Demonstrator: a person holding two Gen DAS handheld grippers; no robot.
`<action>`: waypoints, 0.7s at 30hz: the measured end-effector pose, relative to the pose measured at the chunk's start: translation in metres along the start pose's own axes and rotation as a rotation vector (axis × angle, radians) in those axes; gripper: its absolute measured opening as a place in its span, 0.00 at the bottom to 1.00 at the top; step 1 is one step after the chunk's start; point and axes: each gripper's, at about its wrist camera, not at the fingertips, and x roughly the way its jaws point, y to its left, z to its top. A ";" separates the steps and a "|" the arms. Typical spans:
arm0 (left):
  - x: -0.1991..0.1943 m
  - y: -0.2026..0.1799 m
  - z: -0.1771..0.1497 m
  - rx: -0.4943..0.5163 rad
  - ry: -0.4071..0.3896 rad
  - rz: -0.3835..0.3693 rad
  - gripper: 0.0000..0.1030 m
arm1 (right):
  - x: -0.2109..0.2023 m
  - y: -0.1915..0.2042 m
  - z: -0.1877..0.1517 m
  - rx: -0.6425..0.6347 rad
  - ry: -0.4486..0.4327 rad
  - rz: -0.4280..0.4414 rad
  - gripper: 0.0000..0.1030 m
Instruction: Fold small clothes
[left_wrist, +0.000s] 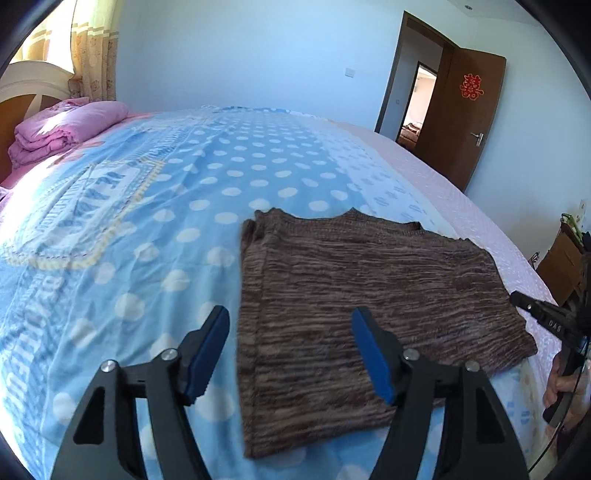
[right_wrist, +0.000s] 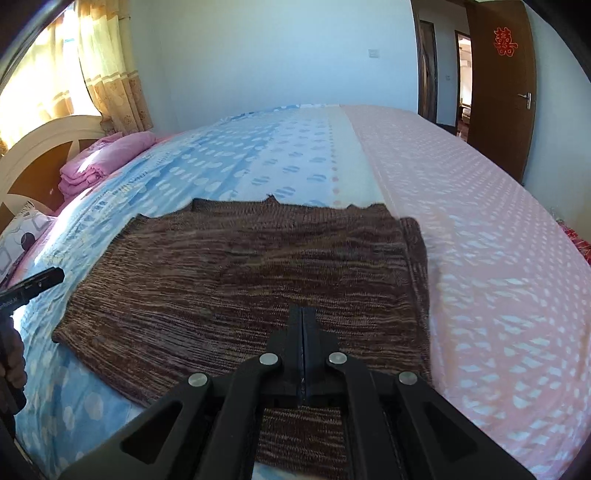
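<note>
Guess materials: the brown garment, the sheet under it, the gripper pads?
Garment: looks like a knit, maybe wool or acrylic; brown-tan streaked rows, matte, soft ribbed edge.
Sheet: thin woven cloth, likely cotton or a blend; printed blue with white dots, fine creases, matte.
Pads on the left hand-held gripper: blue, probably rubber or soft plastic; ridged edge, dull sheen.

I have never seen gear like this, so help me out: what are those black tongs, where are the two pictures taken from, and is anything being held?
No robot here: a person holds a hand-worked gripper in each hand, each carrying a camera looking along its jaws. One picture is from the left gripper, jaws open, empty. The other is from the right gripper, jaws shut with nothing visibly between them. A brown knitted garment lies flat on a blue dotted bedspread. A folded pink quilt sits by the headboard.
</note>
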 end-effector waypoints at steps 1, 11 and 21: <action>0.011 -0.007 0.002 0.017 0.008 0.018 0.69 | 0.006 -0.004 -0.005 0.006 0.027 -0.014 0.00; 0.057 0.018 -0.012 -0.114 0.113 0.035 0.82 | -0.020 0.015 -0.004 0.002 -0.050 -0.013 0.00; 0.065 0.048 0.002 -0.344 0.101 -0.087 0.83 | 0.009 0.074 -0.025 -0.059 -0.004 0.121 0.00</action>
